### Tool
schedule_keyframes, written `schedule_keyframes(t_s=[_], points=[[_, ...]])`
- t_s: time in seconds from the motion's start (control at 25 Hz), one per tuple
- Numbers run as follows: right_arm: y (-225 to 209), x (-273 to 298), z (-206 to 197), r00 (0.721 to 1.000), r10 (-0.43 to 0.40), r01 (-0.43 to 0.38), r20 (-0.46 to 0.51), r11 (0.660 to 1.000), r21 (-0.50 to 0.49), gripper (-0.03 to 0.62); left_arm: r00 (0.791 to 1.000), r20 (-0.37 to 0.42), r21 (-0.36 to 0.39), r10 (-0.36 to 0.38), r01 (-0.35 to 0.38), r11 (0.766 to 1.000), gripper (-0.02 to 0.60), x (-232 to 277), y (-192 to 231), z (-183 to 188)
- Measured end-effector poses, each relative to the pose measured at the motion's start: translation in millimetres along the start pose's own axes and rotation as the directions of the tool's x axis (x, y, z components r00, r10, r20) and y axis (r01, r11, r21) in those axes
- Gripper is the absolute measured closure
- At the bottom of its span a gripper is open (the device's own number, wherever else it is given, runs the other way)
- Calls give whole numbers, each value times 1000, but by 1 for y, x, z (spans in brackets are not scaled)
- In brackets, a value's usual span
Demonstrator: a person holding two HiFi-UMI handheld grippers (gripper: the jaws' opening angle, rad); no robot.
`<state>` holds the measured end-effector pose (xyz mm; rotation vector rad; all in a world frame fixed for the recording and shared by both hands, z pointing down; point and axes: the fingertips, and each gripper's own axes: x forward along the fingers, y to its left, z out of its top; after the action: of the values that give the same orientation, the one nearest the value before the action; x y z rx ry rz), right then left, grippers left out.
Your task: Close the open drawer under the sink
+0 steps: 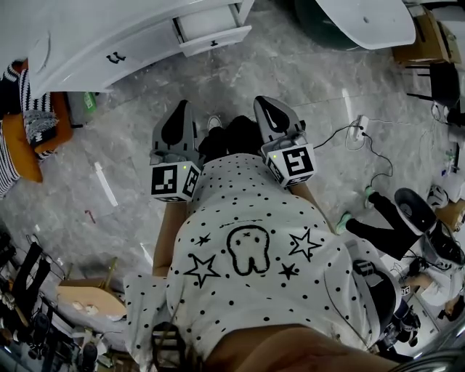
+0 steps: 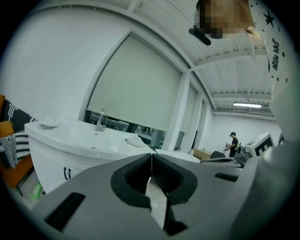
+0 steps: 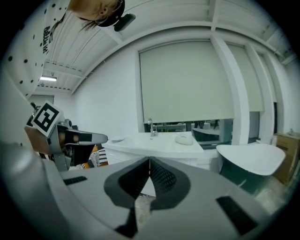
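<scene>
The left gripper (image 1: 177,107) has its jaws shut together, and the left gripper view shows nothing between them (image 2: 151,157). The right gripper (image 1: 264,102) is also closed tip against tip, with nothing held (image 3: 149,162). Both are held out in front of the person's body, side by side and a little apart. They point almost level, only a little downward, toward the white cabinet (image 1: 138,45) under the sink (image 2: 89,137).

The drawer (image 1: 211,27) is at the top of the head view, at the right end of the cabinet, and it is open. It stands out of the cabinet's face toward the floor in front. Its front panel runs across, from left to right with the right end a little higher, and it carries a small dark handle (image 1: 214,43). The drawer is well apart from both grippers and lies nearly straight ahead, between their two lines.

Grey marbled floor (image 1: 240,69) lies between the grippers and the drawer. To the right of the drawer is a bathtub (image 1: 356,22), white on top and dark green on its side, near the cabinet's corner. To the left, beside the cabinet, is an orange seat (image 1: 33,149) with striped cloth. A white cable (image 1: 360,131) lies on the floor at the right.
</scene>
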<state>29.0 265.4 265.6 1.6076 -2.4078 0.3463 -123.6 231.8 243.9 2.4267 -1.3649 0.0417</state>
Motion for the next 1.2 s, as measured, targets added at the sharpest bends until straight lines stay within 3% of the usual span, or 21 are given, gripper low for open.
schedule_keyframes(t_s=[0.32, 0.68, 1.2], points=[[-28, 22, 10, 999, 34, -34, -11, 999, -6, 579, 999, -12, -1, 34, -34, 999, 572, 28, 0, 5], [-90, 65, 45, 997, 74, -73, 16, 996, -60, 579, 995, 59, -3, 86, -86, 996, 572, 92, -5, 36], [-167, 84, 56, 991, 130, -128, 26, 989, -74, 579, 977, 101, -16, 190, -189, 982, 572, 149, -27, 44]])
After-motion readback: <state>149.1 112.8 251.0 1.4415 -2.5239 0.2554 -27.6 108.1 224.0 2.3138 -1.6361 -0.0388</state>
